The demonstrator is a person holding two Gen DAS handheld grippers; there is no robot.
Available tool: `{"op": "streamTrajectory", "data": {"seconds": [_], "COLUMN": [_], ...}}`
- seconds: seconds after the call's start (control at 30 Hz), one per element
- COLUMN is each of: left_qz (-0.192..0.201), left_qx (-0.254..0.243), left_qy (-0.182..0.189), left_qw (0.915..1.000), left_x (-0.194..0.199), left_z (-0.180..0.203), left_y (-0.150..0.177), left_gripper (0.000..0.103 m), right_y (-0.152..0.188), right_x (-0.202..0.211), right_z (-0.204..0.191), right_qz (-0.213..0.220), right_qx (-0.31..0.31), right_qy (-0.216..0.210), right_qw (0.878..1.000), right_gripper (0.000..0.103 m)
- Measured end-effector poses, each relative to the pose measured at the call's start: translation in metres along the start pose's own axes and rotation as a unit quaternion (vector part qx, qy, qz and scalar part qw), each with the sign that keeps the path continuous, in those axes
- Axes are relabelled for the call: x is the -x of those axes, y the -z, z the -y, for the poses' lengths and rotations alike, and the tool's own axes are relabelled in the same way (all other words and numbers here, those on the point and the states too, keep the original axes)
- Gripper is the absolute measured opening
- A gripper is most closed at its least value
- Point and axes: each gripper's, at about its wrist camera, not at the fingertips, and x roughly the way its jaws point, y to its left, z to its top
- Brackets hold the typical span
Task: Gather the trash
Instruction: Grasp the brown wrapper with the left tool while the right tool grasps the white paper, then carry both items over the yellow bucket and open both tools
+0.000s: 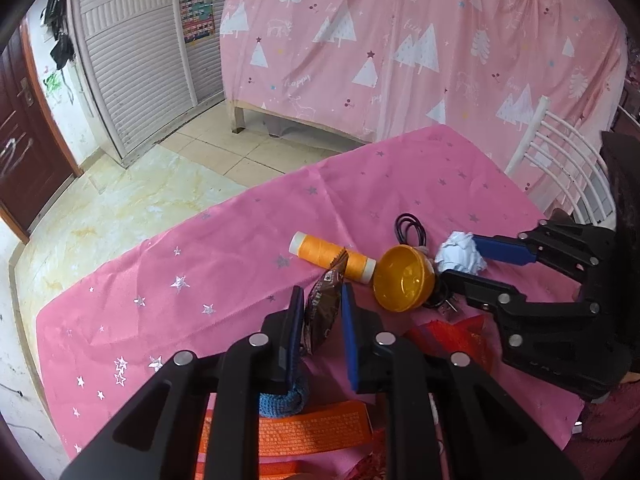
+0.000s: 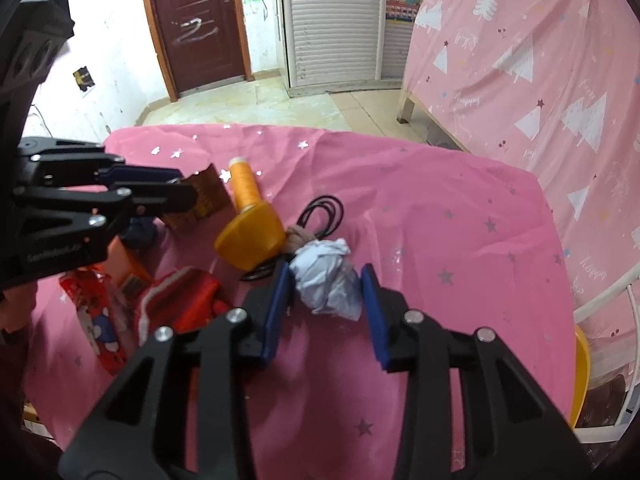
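Note:
A brown snack wrapper [image 1: 320, 312] stands up between the blue pads of my left gripper [image 1: 322, 290], which is shut on it just above the pink star tablecloth [image 1: 200, 272]. In the right wrist view the same wrapper [image 2: 208, 196] sticks out of the left gripper [image 2: 184, 190] at the left. A crumpled white paper ball [image 2: 328, 284] lies on the cloth between the pads of my right gripper [image 2: 326, 276], and both pads touch its sides. The left wrist view also shows the right gripper [image 1: 460, 258] closed around the paper ball [image 1: 458, 254].
An orange thread spool [image 1: 332, 254], a yellow half shell [image 1: 404, 280] and a black cord loop [image 1: 410, 228] lie mid-table. Red packets [image 2: 180, 300], an orange packet [image 1: 312, 432] and a blue knitted piece [image 1: 284, 400] sit near me. A white chair [image 1: 560, 160] stands at the right edge.

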Motion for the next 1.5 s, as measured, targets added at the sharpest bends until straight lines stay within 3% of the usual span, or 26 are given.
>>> {"op": "streamTrajectory", "data": {"seconds": [0.27,0.63,1.1,1.5], "left_qz": [0.005,0.024,0.038,0.034], "left_qx": [0.012,-0.008,-0.075,-0.125], "left_qy": [-0.010,-0.027,-0.019,0.007], "left_qw": [0.9999,0.9993,0.9963,0.9916], "left_x": [0.011,0.036,0.045,0.025], "left_z": [-0.002,0.028,0.130,0.225], "left_y": [-0.006,-0.022,-0.055,-0.079], "left_gripper": [0.010,0.009,0.009,0.009], "right_y": [0.002,0.016,0.051,0.093], "right_x": [0.019,0.039,0.074,0.094], "right_z": [0.014,0.048,0.121,0.194], "right_qz": [0.020,0.043,0.073,0.083], "right_qx": [-0.009,-0.042,-0.099,-0.155], "right_qy": [0.011,0.020,0.032,0.053], "right_qw": [1.000,0.998,0.992,0.983], "right_gripper": [0.035,0.035,0.035,0.035]}}
